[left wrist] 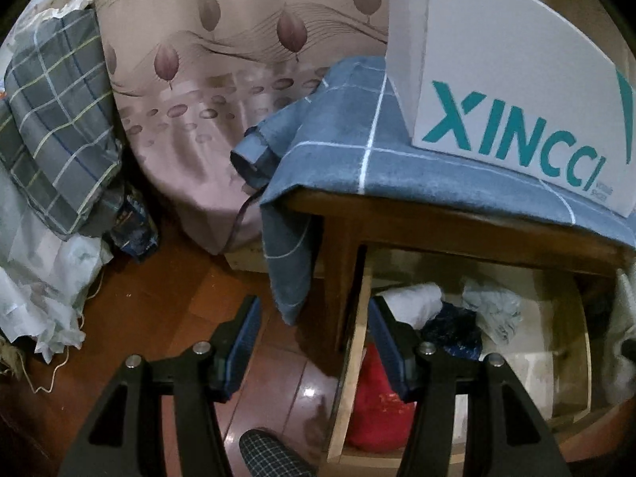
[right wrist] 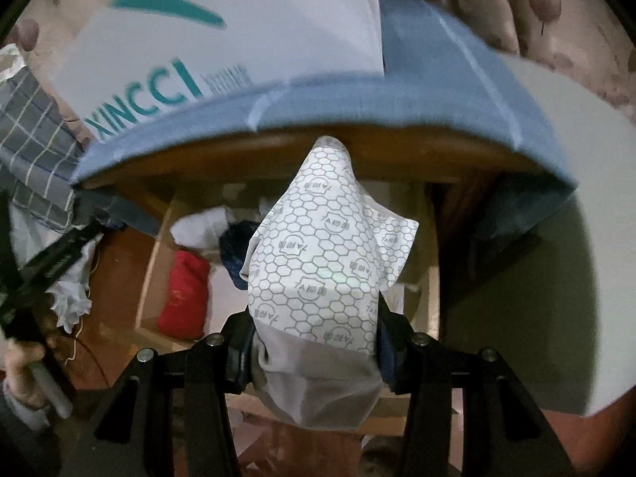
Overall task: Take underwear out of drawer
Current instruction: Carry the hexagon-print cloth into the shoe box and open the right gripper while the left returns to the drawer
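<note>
Floor: reddish-brown wood boards (left wrist: pixel 179 310), glossy, with a bright glare patch.
Bedside: bed draped in a pinkish sheet with a leaf print (left wrist: pixel 206 91), hanging to the floor.
Furniture: brown wooden cabinet (left wrist: pixel 342 230), top covered by a blue checked cloth (left wrist: pixel 349 139); a white box lettered XINCCI (left wrist: pixel 512 91) stands on it.
Left corner: grey plaid bundle (left wrist: pixel 55 119) over crumpled white plastic bags (left wrist: pixel 47 286).
Light: dim, indoor.

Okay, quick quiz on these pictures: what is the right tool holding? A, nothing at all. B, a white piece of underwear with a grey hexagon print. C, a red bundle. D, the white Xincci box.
B: in the right wrist view the right tool is clamped on the hexagon-print underwear, held above the open drawer, where the red bundle lies.
</note>
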A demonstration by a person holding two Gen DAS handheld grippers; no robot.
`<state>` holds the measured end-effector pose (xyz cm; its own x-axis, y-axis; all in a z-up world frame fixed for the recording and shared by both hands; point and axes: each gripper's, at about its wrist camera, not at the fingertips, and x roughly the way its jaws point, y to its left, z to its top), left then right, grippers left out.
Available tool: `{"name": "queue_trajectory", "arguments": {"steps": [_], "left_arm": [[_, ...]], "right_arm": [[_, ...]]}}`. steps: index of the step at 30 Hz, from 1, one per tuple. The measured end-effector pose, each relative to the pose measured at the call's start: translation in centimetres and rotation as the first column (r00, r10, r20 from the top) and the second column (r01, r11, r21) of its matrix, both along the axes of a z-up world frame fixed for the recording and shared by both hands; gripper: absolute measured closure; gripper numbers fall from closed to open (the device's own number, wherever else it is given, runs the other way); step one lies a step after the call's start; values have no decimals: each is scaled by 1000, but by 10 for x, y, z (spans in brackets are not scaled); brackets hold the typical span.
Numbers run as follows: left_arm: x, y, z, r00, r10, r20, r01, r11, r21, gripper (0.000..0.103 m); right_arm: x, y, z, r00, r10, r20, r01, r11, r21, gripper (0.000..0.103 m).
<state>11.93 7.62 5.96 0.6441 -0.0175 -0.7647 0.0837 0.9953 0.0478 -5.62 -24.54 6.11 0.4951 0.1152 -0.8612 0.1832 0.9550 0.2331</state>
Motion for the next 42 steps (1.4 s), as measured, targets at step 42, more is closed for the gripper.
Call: {"name": "queue_trajectory", "arguments": {"steps": [42], "left_arm": [[9, 24, -3, 995, 53, -86, -65, 988, -144, 46]], "right_arm": [[197, 40, 140, 995, 72, 75, -59, 986, -157, 51]]}}
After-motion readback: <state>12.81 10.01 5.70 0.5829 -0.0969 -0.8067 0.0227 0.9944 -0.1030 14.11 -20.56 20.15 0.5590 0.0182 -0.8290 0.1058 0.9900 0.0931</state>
